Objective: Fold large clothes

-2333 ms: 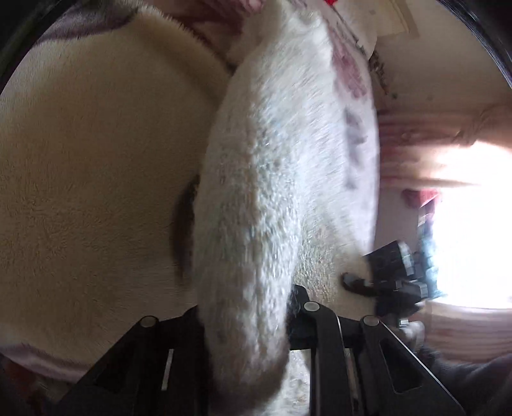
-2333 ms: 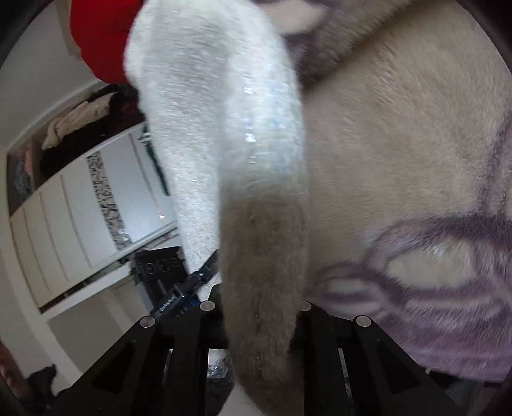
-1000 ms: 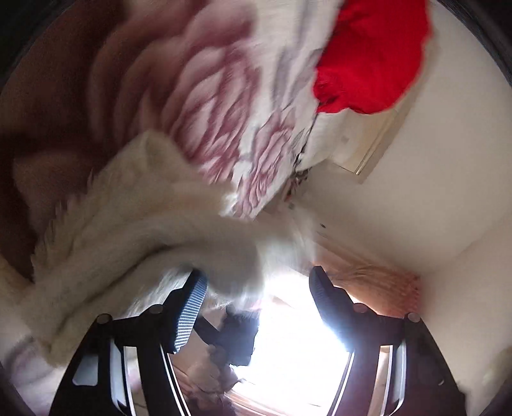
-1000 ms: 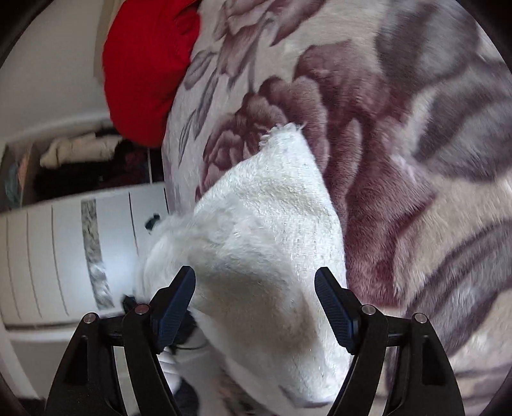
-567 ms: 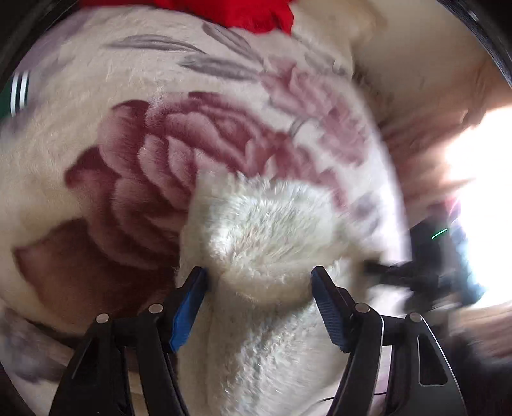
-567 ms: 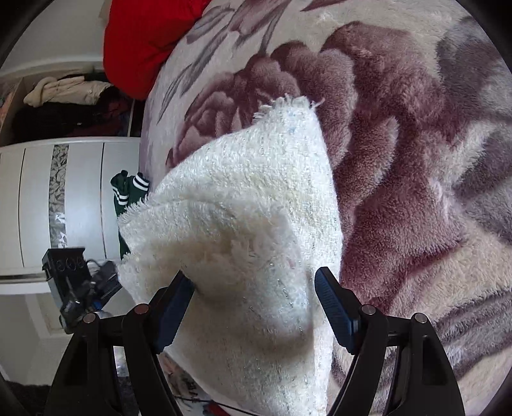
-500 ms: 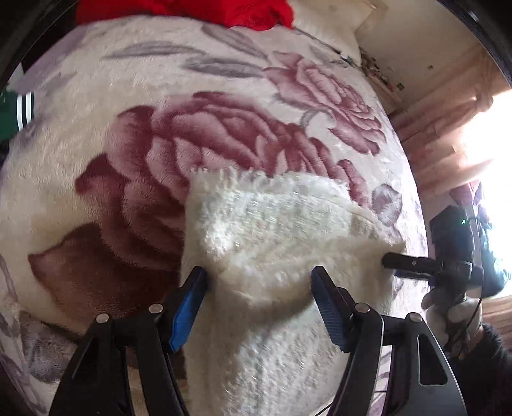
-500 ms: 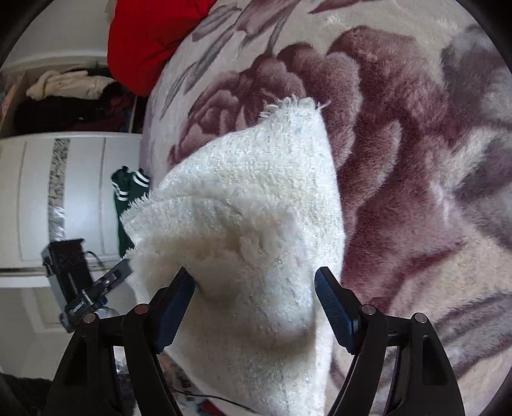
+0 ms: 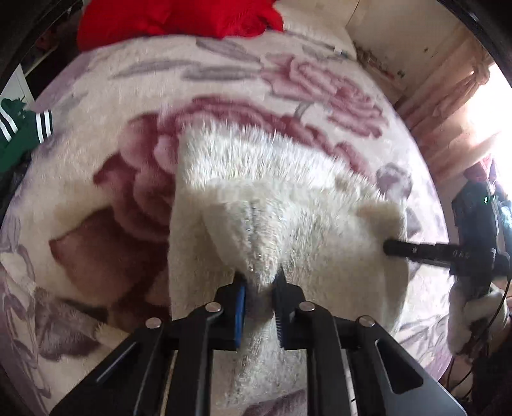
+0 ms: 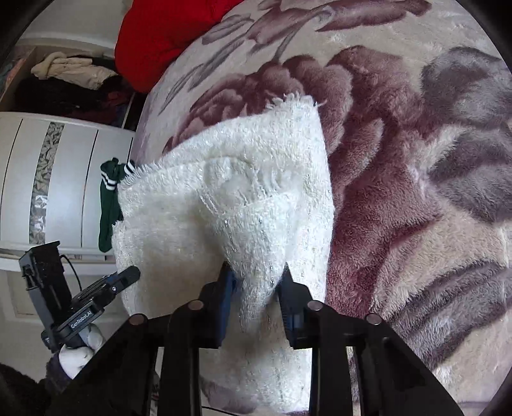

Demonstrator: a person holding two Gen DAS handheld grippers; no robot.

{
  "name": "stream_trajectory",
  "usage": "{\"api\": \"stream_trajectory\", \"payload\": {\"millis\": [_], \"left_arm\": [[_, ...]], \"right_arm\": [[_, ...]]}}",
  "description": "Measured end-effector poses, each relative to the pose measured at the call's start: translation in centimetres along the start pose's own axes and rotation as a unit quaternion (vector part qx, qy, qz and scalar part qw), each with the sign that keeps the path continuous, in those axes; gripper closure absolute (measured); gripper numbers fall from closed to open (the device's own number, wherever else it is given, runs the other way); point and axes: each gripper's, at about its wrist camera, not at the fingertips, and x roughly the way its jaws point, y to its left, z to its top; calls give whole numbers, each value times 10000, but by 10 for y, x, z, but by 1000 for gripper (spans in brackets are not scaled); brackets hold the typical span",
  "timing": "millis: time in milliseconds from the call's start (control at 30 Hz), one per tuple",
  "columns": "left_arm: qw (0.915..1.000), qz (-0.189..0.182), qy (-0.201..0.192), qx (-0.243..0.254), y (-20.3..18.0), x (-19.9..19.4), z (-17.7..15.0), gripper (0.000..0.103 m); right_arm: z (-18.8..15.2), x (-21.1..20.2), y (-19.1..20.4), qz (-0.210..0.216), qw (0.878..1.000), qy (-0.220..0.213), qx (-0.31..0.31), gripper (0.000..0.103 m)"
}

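Note:
A white fluffy garment (image 9: 288, 192) lies bunched and partly folded on a rose-patterned plush blanket (image 9: 96, 160). My left gripper (image 9: 259, 278) is shut on a pinched ridge of its near edge. In the right wrist view the same garment (image 10: 240, 179) rises in a peak. The jaws of my right gripper (image 10: 256, 272) are closing, and a fold of the garment is squeezed between the pads. Each gripper also shows in the other's view. The right one's fingers (image 9: 416, 251) bite the garment's right corner. The left one's fingers (image 10: 124, 278) are at its left edge.
A red cloth (image 9: 176, 16) lies at the blanket's far end. A green garment with white stripes (image 10: 108, 198) hangs off the bed's side by a white wardrobe (image 10: 64, 176). A white-gloved hand (image 10: 80, 352) holds the left gripper. A bright window (image 9: 499, 112) is at right.
Both grippers stood wide open around the garment's edge half a second ago; both have now closed on pinches of it. The left gripper has also swung round over the bed.

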Motion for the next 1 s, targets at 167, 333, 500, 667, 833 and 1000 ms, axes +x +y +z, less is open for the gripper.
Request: {"api": "stream_trajectory", "payload": {"millis": [167, 333, 500, 667, 833, 1000], "left_arm": [[9991, -275, -321, -80, -5, -33, 21, 95], [9966, -531, -462, -426, 19, -24, 73, 95], [9929, -585, 403, -958, 65, 69, 108, 95], [9790, -926, 935, -1555, 102, 122, 94, 93], [9803, -985, 834, -1495, 96, 106, 91, 93], [9792, -1150, 830, -1448, 95, 99, 86, 90]], "right_arm": [[-2, -33, 23, 89, 9993, -372, -25, 88], [23, -55, 44, 236, 9963, -817, -153, 89], [71, -20, 39, -31, 9962, -867, 46, 90], [89, 43, 13, -434, 9982, -219, 357, 90], [88, 38, -5, 314, 9977, 87, 587, 64], [72, 25, -39, 1056, 9916, 372, 650, 2]]}}
